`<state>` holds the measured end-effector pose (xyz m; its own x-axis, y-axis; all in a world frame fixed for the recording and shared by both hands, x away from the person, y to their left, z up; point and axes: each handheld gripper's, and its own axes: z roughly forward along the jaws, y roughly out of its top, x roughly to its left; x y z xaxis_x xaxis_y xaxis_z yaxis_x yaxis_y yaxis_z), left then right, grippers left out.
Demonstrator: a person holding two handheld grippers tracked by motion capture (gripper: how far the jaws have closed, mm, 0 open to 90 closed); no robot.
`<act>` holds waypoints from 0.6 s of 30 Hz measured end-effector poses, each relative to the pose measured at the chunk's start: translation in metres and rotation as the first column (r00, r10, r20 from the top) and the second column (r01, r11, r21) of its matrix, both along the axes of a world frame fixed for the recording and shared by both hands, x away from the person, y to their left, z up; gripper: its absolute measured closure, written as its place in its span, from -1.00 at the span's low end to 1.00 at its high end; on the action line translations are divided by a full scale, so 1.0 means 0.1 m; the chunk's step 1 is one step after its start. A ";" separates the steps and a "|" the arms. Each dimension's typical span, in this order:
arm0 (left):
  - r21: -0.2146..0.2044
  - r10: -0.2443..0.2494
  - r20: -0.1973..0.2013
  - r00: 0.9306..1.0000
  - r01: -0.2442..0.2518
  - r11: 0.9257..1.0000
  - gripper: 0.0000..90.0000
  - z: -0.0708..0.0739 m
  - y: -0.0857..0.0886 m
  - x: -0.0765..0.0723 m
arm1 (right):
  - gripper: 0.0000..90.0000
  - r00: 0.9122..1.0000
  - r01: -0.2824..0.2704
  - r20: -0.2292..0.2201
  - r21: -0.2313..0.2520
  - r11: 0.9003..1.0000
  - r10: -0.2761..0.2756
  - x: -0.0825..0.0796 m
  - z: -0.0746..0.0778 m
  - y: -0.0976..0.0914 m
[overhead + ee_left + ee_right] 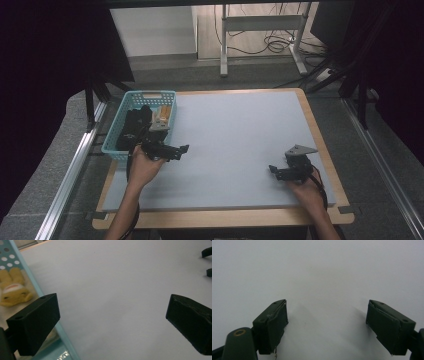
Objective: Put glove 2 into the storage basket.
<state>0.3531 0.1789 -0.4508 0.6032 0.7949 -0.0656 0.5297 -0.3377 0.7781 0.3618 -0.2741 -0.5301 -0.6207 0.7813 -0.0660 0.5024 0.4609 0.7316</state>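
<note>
In the high view, the left gripper (pixel 183 149) hovers, jaws wide and empty, just right of the turquoise perforated plastic basket (pixel 116 138) at the table's left edge; its long axis runs near to far. The right gripper (pixel 272 171) sits near-right. In the left gripper view, a yellow plush toy (pixel 13 290) lies inside the basket. In the right gripper view, the jaws stand wide over the pale grey mat (pixel 319 272).

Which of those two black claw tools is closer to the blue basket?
The left gripper: it hangs right beside the blue basket at the table's left edge. The right gripper sits far across the grey mat, near the right edge.
</note>
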 end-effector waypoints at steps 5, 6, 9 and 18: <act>-0.017 -0.021 0.006 1.000 0.021 1.000 -1.00 -0.02 -0.11 -0.02 | -0.62 1.000 -0.001 -0.001 0.000 1.000 0.001 0.00 0.00 0.00; -0.019 -0.027 0.006 1.000 0.027 0.999 -1.00 -0.03 -0.13 -0.02 | -0.62 1.000 0.000 0.000 0.000 1.000 0.000 0.00 0.00 0.00; -0.024 -0.043 0.004 0.999 0.043 0.999 -1.00 -0.05 -0.21 -0.03 | -0.62 1.000 0.000 0.000 0.000 1.000 0.000 0.00 0.00 0.00; -0.030 -0.093 0.016 0.996 0.094 0.995 -1.00 -0.09 -0.43 -0.07 | -0.62 1.000 -0.001 -0.001 0.000 1.000 0.001 0.00 0.00 0.00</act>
<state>0.3460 0.1356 -0.4594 0.6757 0.7328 -0.0800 0.4856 -0.3609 0.7962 0.3618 -0.2741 -0.5300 -0.6213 0.7809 -0.0653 0.5025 0.4610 0.7315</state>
